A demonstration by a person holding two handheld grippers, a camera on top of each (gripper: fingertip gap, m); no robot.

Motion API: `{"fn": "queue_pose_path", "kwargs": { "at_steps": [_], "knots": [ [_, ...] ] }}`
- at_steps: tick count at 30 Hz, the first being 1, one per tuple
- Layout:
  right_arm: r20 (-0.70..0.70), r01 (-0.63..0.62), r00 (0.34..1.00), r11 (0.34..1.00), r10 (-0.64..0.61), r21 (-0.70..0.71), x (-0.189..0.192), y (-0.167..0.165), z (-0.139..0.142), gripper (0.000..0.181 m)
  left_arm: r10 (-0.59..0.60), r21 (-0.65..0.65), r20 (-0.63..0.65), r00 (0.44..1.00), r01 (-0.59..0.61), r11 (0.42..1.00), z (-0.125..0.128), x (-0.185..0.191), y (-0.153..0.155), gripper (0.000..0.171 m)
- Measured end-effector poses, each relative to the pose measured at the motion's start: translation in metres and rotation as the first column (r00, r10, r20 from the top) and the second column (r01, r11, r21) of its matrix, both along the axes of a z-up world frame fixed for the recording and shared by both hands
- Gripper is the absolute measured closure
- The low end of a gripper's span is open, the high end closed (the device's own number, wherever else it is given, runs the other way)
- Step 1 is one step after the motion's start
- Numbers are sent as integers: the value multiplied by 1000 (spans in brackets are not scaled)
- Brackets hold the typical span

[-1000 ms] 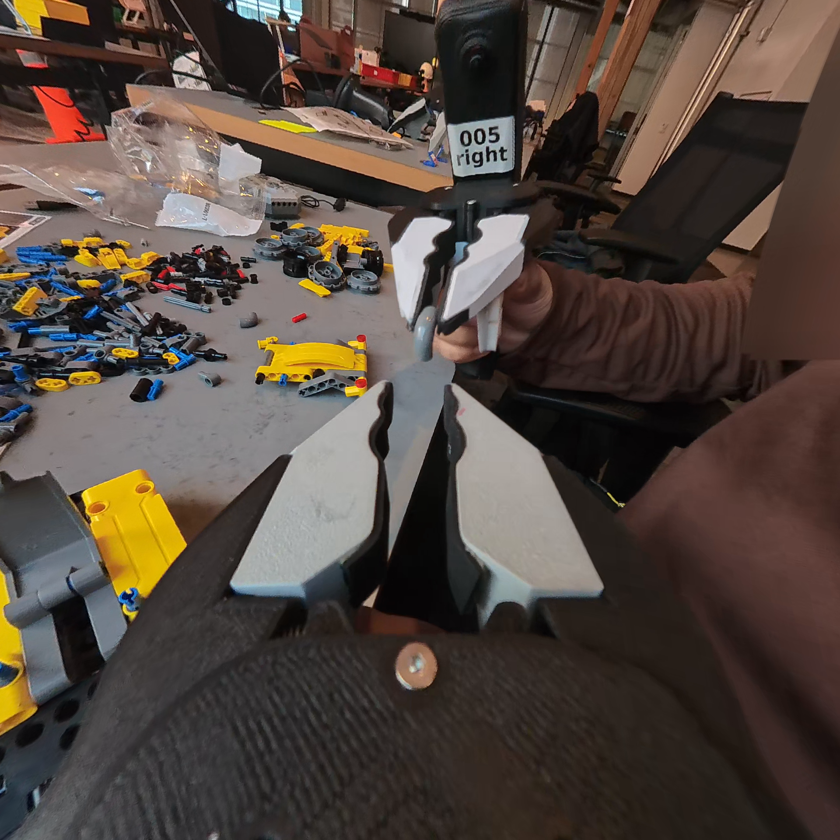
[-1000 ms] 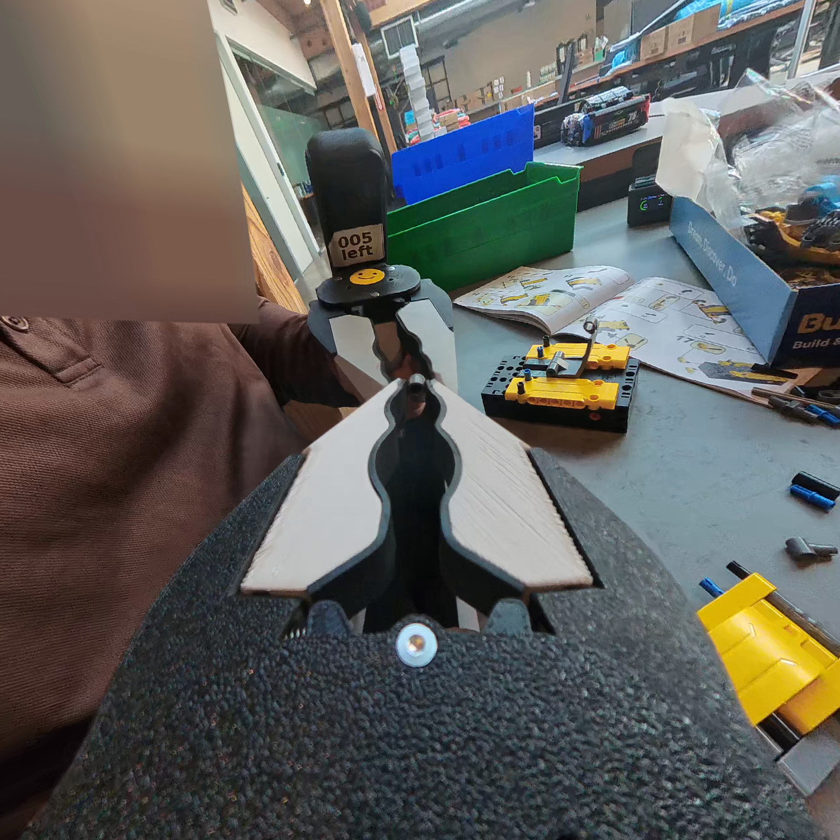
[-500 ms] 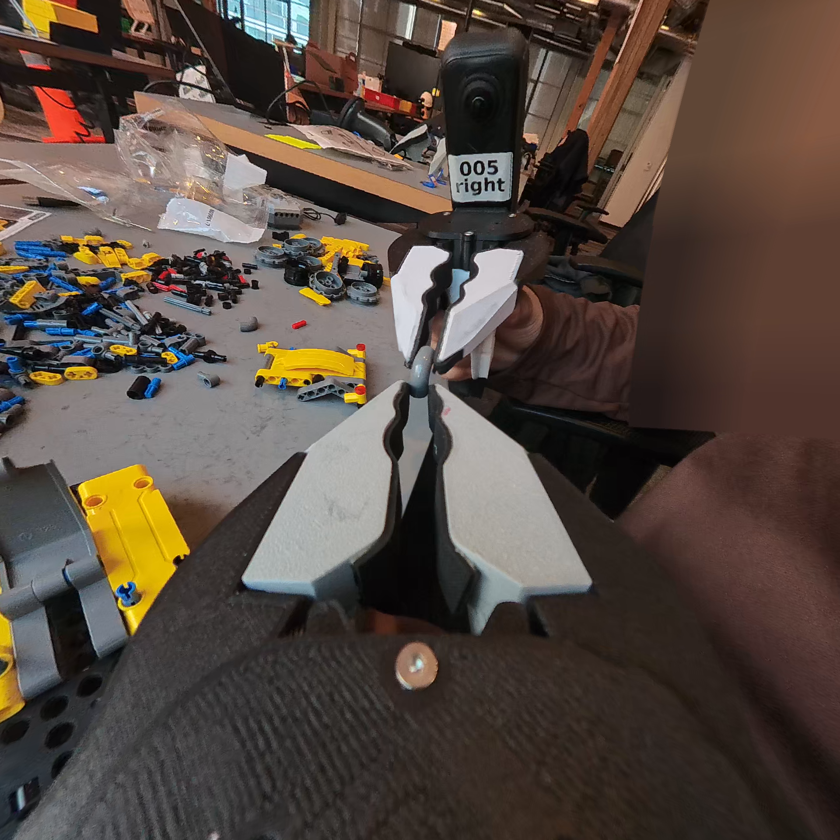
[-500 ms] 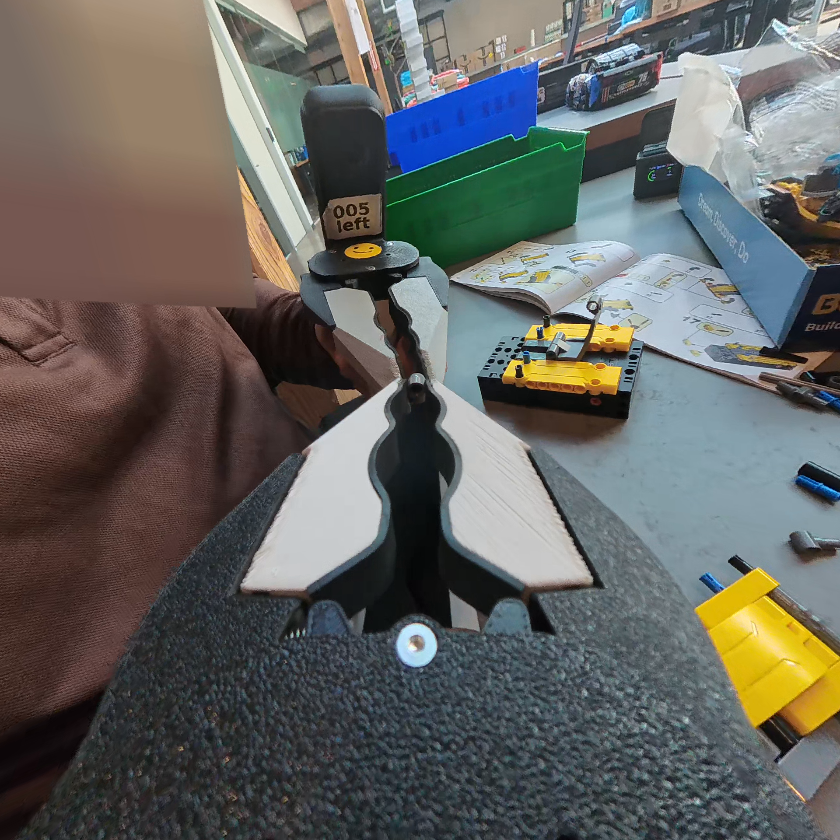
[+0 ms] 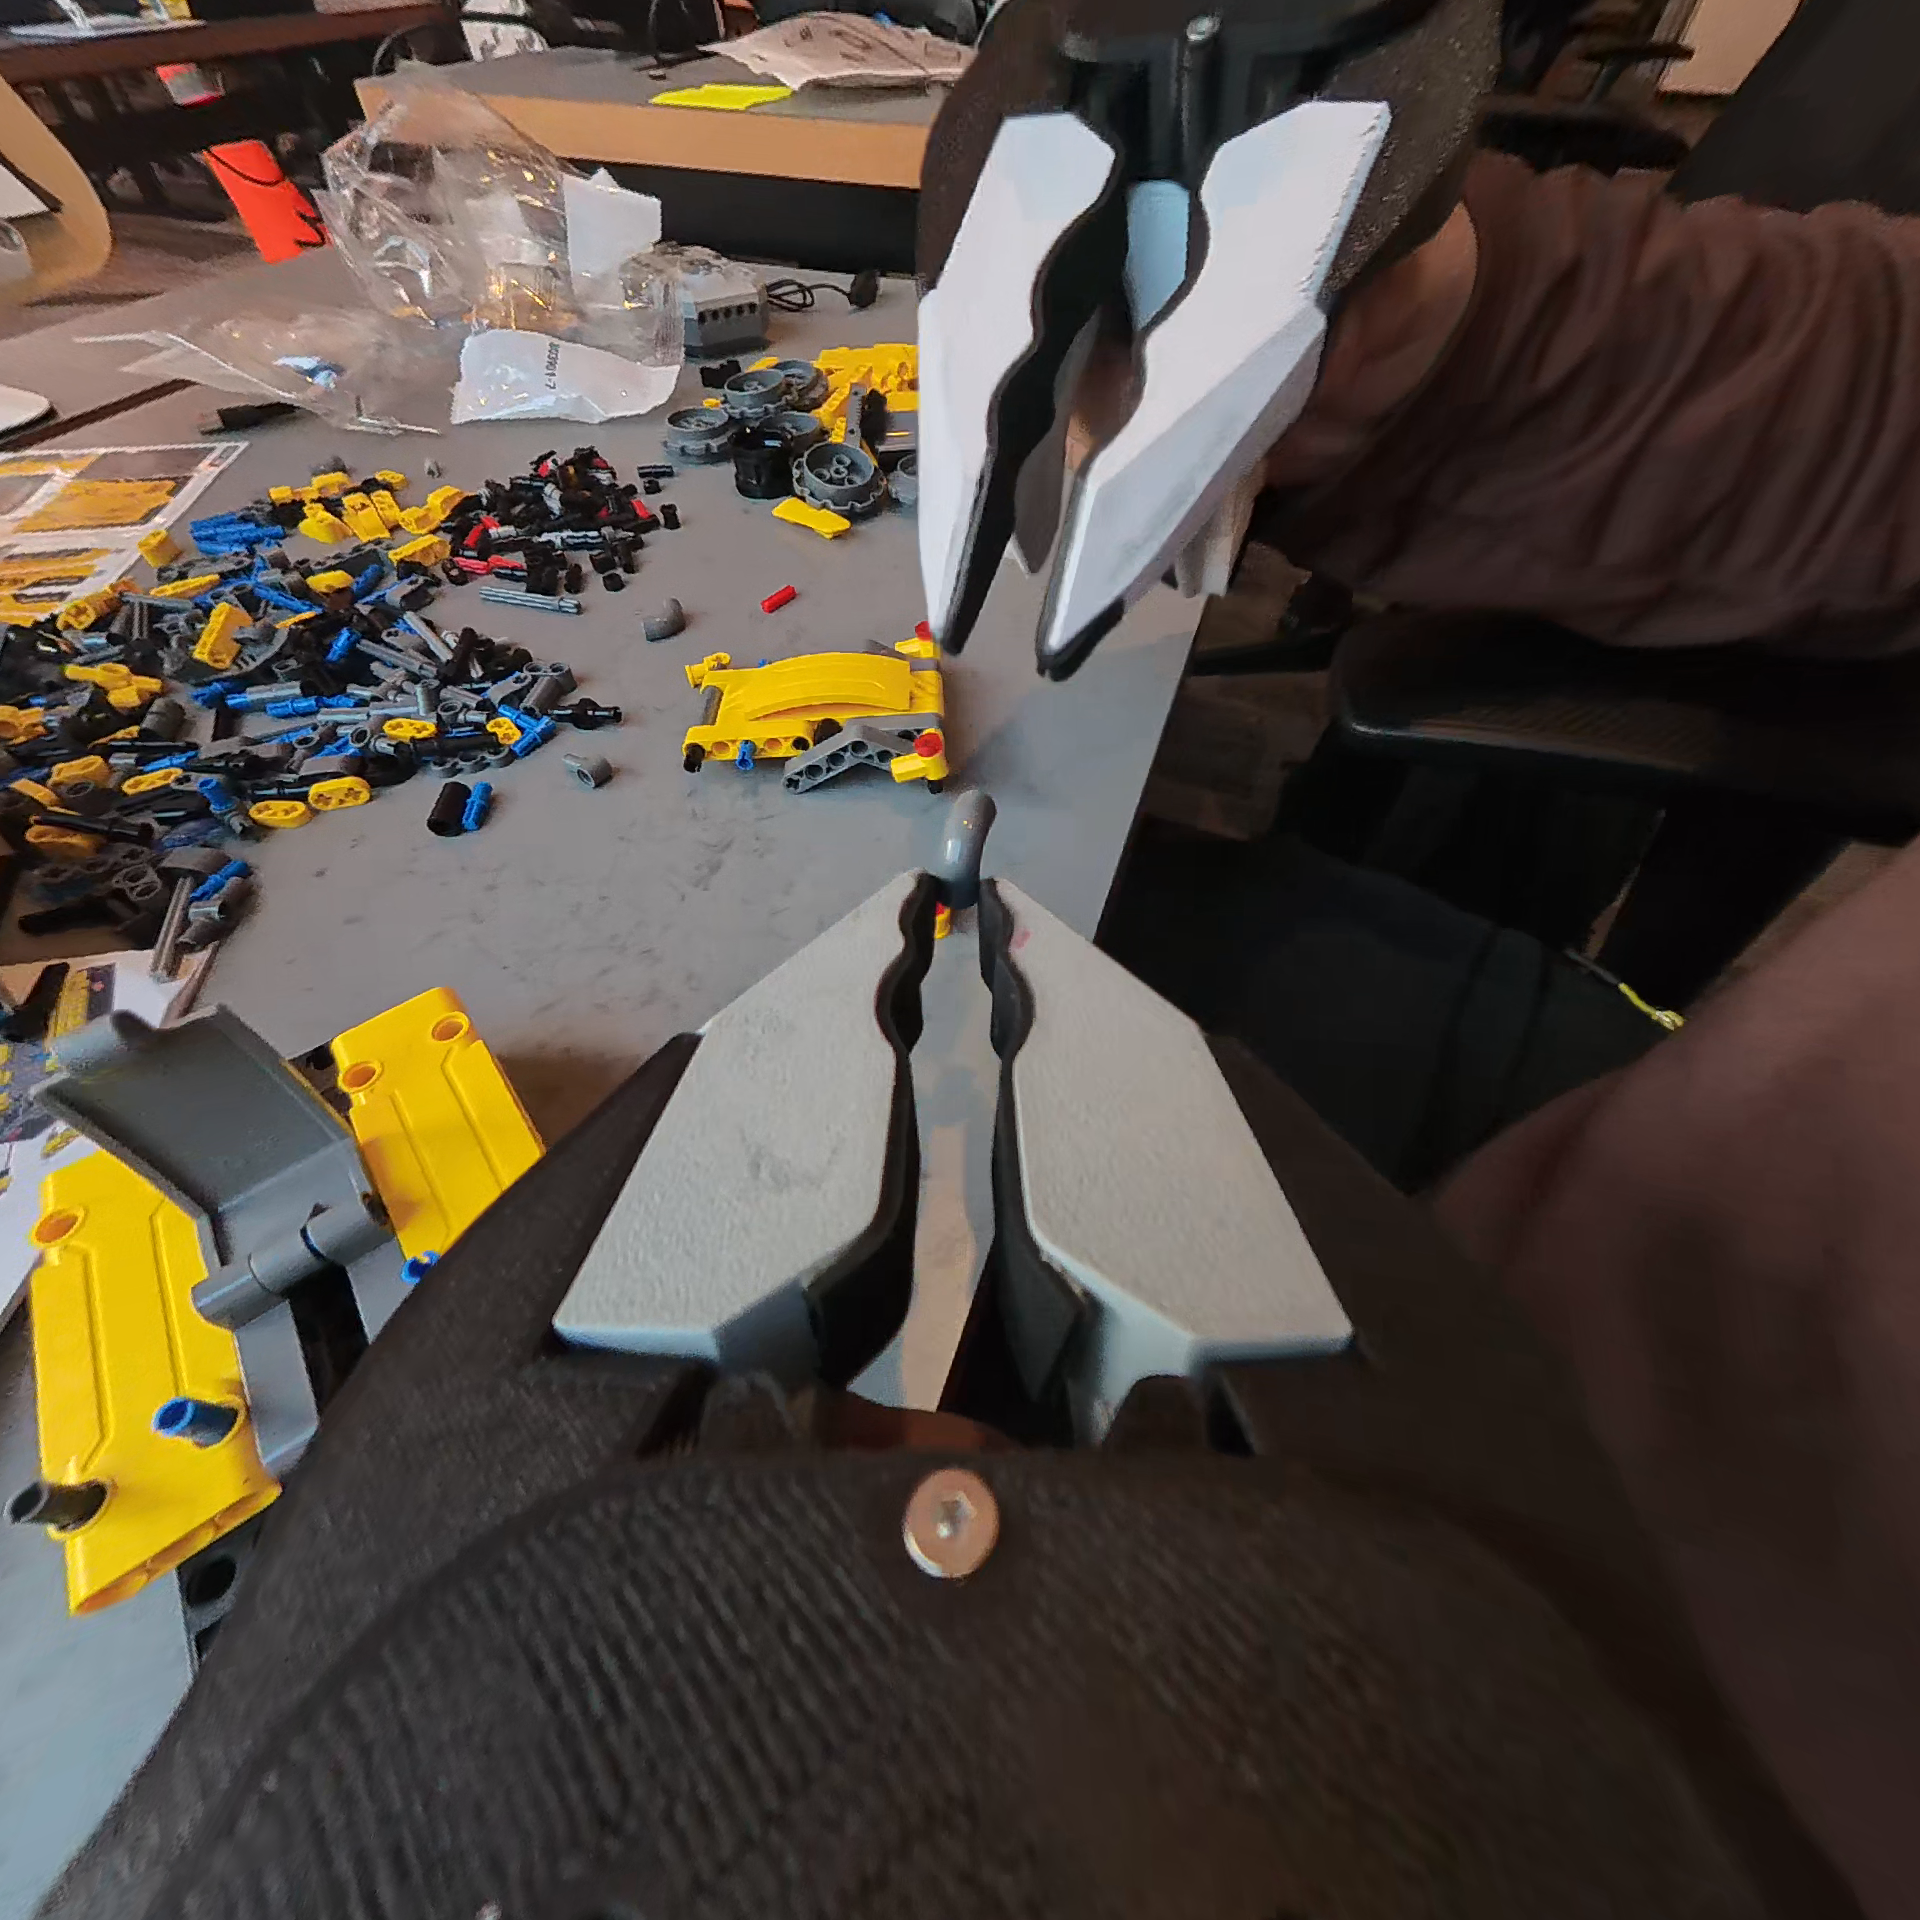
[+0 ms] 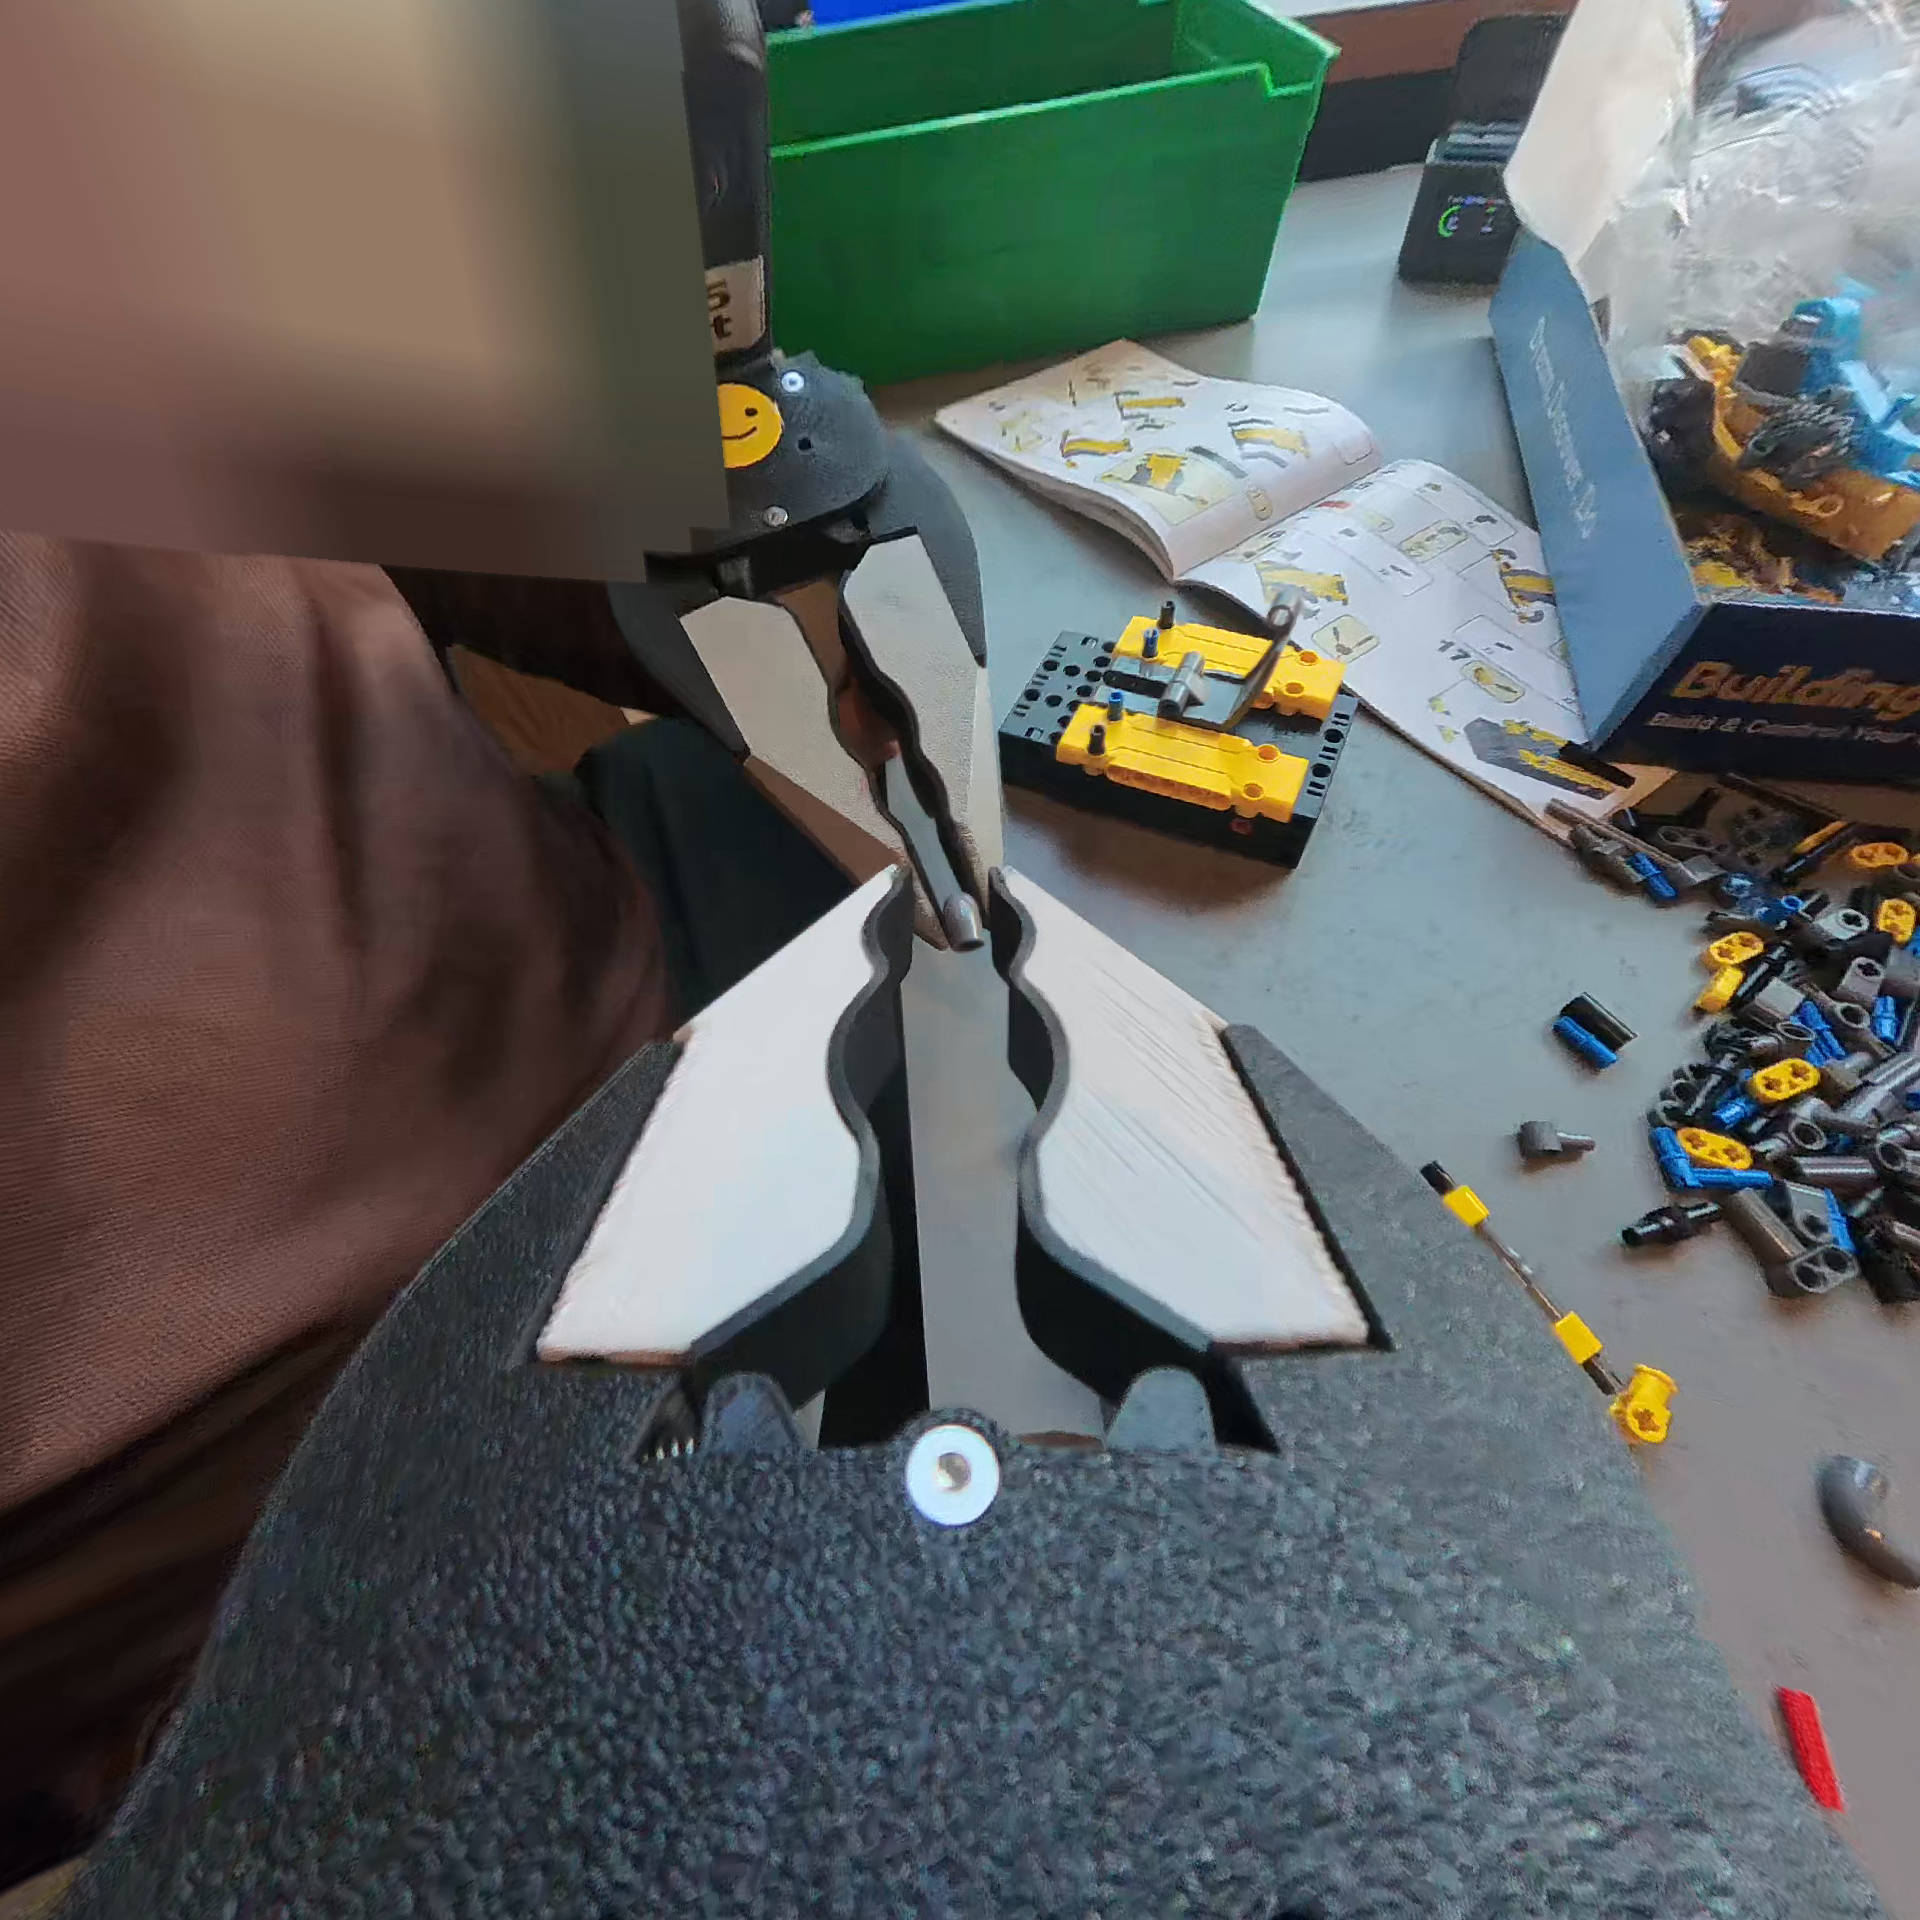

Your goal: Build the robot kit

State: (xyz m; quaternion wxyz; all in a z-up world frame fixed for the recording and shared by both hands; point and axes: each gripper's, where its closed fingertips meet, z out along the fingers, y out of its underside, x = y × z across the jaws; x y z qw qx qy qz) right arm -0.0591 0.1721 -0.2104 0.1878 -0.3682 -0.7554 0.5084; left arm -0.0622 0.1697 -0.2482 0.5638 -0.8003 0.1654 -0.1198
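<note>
My left gripper (image 5: 951, 896) is shut on a small grey bent connector piece (image 5: 966, 831), which sticks out past its fingertips over the table's near edge. My right gripper (image 5: 1003, 655) hangs above and just beyond it, jaws apart and empty. In the right wrist view my right gripper (image 6: 948, 891) is open, and the left gripper (image 6: 930, 847) points at it with the grey piece (image 6: 958, 920) showing in the gap between my fingertips. A yellow curved sub-assembly (image 5: 821, 707) lies on the grey table (image 5: 582, 914) just left of both grippers.
A pile of loose small parts (image 5: 312, 665) and grey wheels (image 5: 790, 447) cover the table's left. A black-and-yellow assembly (image 6: 1184, 743), an open booklet (image 6: 1195, 457), a green bin (image 6: 1018, 177) and a blue box (image 6: 1600, 520) stand behind. A person's brown sleeve (image 5: 1621, 416) is at the right.
The right gripper held the grey piece; the left gripper closed on it. The right gripper then opened, let go and lifted away. Both grippers have tilted down toward the table.
</note>
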Motion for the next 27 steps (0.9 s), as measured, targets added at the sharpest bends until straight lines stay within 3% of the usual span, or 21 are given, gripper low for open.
{"fn": "queue_pose_path", "kwargs": {
  "at_steps": [7,14,27],
  "knots": [
    [67,-51,997,981,39,187,-1,-14,-24,170,-14,26,-66,998,15,1000,-1,5,-1,166],
    [77,-47,997,963,27,267,-2,-10,-30,171,-11,51,-145,989,19,999,-1,6,-2,166],
    [95,-54,995,937,23,345,-1,-10,-36,173,-6,37,-162,987,12,999,-5,7,-1,166]
  ]
}}
